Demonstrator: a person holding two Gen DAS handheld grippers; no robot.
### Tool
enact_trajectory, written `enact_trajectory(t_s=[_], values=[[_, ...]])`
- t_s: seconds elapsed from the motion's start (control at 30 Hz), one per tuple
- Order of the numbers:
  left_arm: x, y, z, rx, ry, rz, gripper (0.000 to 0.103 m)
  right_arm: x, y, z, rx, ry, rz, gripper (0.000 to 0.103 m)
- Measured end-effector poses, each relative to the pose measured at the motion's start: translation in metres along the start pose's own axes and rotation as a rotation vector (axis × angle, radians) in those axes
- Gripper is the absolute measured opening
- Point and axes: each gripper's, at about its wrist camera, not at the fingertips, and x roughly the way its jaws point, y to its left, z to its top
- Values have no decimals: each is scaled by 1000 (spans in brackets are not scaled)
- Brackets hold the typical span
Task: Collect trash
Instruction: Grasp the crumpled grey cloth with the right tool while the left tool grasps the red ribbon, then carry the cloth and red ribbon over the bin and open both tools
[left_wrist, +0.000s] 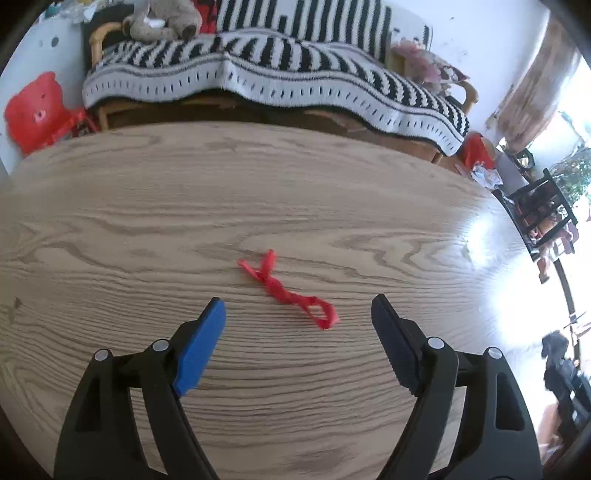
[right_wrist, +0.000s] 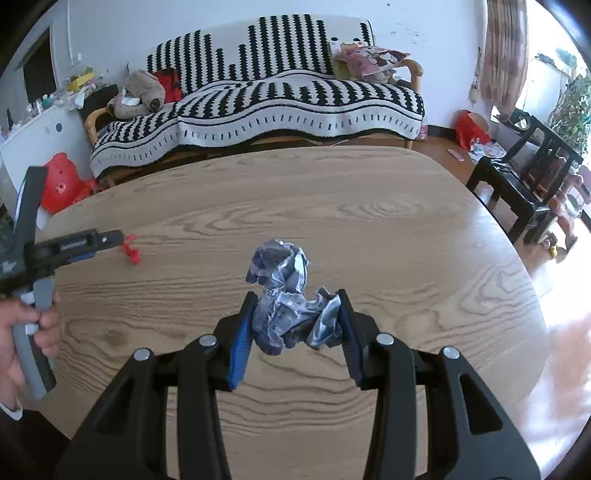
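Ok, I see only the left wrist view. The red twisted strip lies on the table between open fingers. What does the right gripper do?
Observer: The right gripper is shut on a crumpled paper ball, held above the wooden table.
Operator: Is there other trash on the table?
Observer: In the right view, only the red strip, just ahead of the left gripper.
Operator: Who holds the left gripper?
Observer: A person's hand grips its grey handle.
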Motion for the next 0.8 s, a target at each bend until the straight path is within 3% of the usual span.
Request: enact_trajectory(t_s=[0.2,0.27,0.33,0.43,0.67,0.8], values=[[26,7,5,-86,50,77,77,-4,-4,-3,-5,-2,-2,42],[34,9,5,-93,57,97,69,-8,-5,-5,-5,-5,-2,42],[36,2,5,-54,42,130,54,-11,-7,-5,-7,-6,-3,42],[37,-7,2,-9,35,140,9,-16,-13,-6,-2,-7,-10,42],[26,-30,-16,62,35,117,7,-23,-30,-15,42,16,0,42],[-2,-67,-31,174,0,57,7,-34,-43,-22,63,13,-12,42]])
